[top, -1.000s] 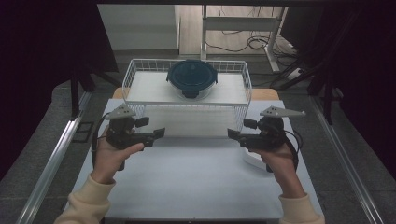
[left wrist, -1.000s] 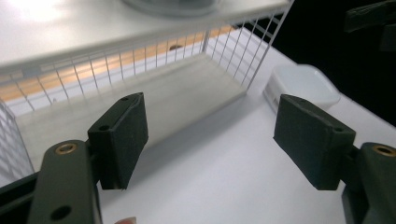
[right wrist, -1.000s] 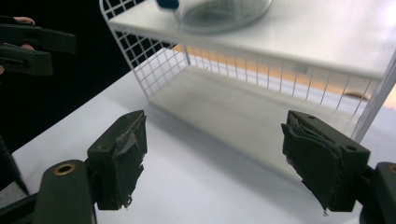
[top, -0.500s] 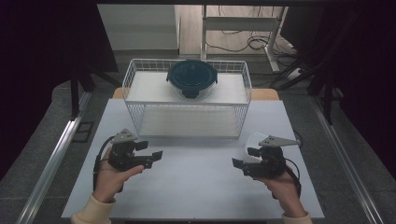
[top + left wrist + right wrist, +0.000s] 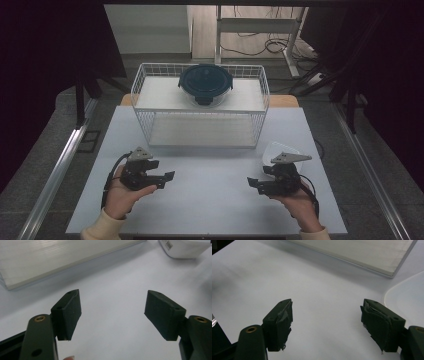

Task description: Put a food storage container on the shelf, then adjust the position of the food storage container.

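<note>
High view first: the left gripper [image 5: 167,179] is held low over the white table [image 5: 210,200] at the lower left of the frame, its jaws spread, with nothing caught between them. At the lower right, the right gripper [image 5: 252,184] is held just as low, jaws likewise parted on empty air, and both sets of tips are pointed inward toward the middle of the frame. Just behind the right gripper, a clear plastic container [image 5: 276,150] is seen on the table, close to the right-hand bottom corner of the white wire basket [image 5: 150,122]. That basket is placed at the upper middle of the frame, and a round dark-lidded glass container [image 5: 205,83] is set on top of it, toward the back.

Over to the left gripper view: two black pads [image 5: 70,312] are seen well apart, bare tabletop between them, and the clear container [image 5: 183,247] is caught at the upper right.

Right gripper view now: torn tape is noted on the pads [image 5: 282,322], again spread wide over bare table, with the clear container's rim [image 5: 387,293] curving in at the right edge.
</note>
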Tool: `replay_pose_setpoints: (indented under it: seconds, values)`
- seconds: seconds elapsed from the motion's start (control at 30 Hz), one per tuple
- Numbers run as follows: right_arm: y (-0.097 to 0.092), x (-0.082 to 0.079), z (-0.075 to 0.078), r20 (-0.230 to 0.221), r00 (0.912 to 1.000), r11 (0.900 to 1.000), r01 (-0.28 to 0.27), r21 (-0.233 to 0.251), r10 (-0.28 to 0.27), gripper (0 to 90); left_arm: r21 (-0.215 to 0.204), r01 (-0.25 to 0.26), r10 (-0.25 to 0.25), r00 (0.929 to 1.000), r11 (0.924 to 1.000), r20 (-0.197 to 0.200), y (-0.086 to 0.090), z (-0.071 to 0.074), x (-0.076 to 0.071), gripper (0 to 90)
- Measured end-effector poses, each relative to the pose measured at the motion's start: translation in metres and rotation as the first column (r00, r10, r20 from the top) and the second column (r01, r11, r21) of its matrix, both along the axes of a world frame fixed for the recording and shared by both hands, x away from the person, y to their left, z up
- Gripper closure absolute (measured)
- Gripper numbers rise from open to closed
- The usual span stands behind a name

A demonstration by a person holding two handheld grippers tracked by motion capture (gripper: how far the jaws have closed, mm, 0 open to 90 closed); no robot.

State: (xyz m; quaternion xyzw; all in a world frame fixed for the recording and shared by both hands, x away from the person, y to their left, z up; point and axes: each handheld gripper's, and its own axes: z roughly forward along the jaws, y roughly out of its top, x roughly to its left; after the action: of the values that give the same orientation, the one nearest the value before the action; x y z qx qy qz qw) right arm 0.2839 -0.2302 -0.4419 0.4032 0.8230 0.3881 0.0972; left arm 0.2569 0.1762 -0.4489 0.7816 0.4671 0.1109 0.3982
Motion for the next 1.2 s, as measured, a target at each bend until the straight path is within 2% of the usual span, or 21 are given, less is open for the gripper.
replay_pose_setpoints:
  seconds: [0.4, 0.57, 0.67, 0.7, 0.8, 0.97, 1.03, 1.07, 1.17, 1.2]
  values:
    - [-0.005, 0.001, 0.003, -0.001, 1.0, 1.0, 0.006, 0.001, -0.006, 27.7, -0.001, -0.01, 0.01, 0.9999, 0.9999, -0.009, 0.005, -0.003, 0.0, 26.6]
    - [-0.017, 0.002, 0.018, 0.007, 0.9999, 0.9995, 0.008, 0.031, -0.008, 32.5, -0.007, -0.004, 0.004, 0.9998, 1.0, -0.021, 0.006, -0.006, -0.003, 26.6]
    - [-0.03, 0.009, 0.031, 0.014, 0.9986, 0.9975, 0.051, 0.049, -0.051, 36.8, -0.013, 0.0, 0.0, 0.9998, 0.9999, -0.019, 0.007, -0.005, -0.003, 26.5]
    - [-0.03, 0.009, 0.031, 0.014, 0.9986, 0.9975, 0.051, 0.049, -0.051, 36.8, -0.013, 0.0, 0.0, 0.9998, 0.9999, -0.019, 0.007, -0.005, -0.003, 26.5]
    - [-0.037, 0.02, 0.039, -0.004, 0.9973, 0.9973, 0.073, 0.0, -0.073, 40.8, -0.015, 0.007, -0.008, 0.9998, 0.9999, -0.021, 0.007, -0.005, -0.003, 26.5]
    - [-0.047, 0.041, 0.049, -0.021, 0.9923, 0.9917, 0.121, -0.043, -0.122, 46.9, -0.022, 0.007, -0.008, 0.9997, 0.9997, -0.024, 0.008, -0.006, -0.004, 26.3]
    - [-0.054, 0.055, 0.051, -0.035, 0.9894, 0.9892, 0.139, -0.047, -0.141, 51.2, -0.022, 0.005, -0.006, 0.9997, 0.9997, -0.025, 0.009, -0.006, -0.004, 26.2]
    - [-0.054, 0.055, 0.051, -0.035, 0.9894, 0.9892, 0.139, -0.047, -0.141, 51.2, -0.019, 0.004, -0.005, 0.9997, 0.9998, -0.023, 0.009, -0.006, -0.004, 26.2]
    - [-0.061, 0.072, 0.049, -0.057, 0.985, 0.9846, 0.159, -0.072, -0.163, 59.7, -0.013, 0.002, -0.002, 0.9996, 0.9999, -0.027, 0.01, -0.007, -0.003, 26.1]
    - [-0.061, 0.072, 0.049, -0.057, 0.985, 0.9846, 0.159, -0.072, -0.163, 59.7, -0.013, 0.002, -0.002, 0.9996, 0.9999, -0.027, 0.01, -0.007, -0.003, 26.1]
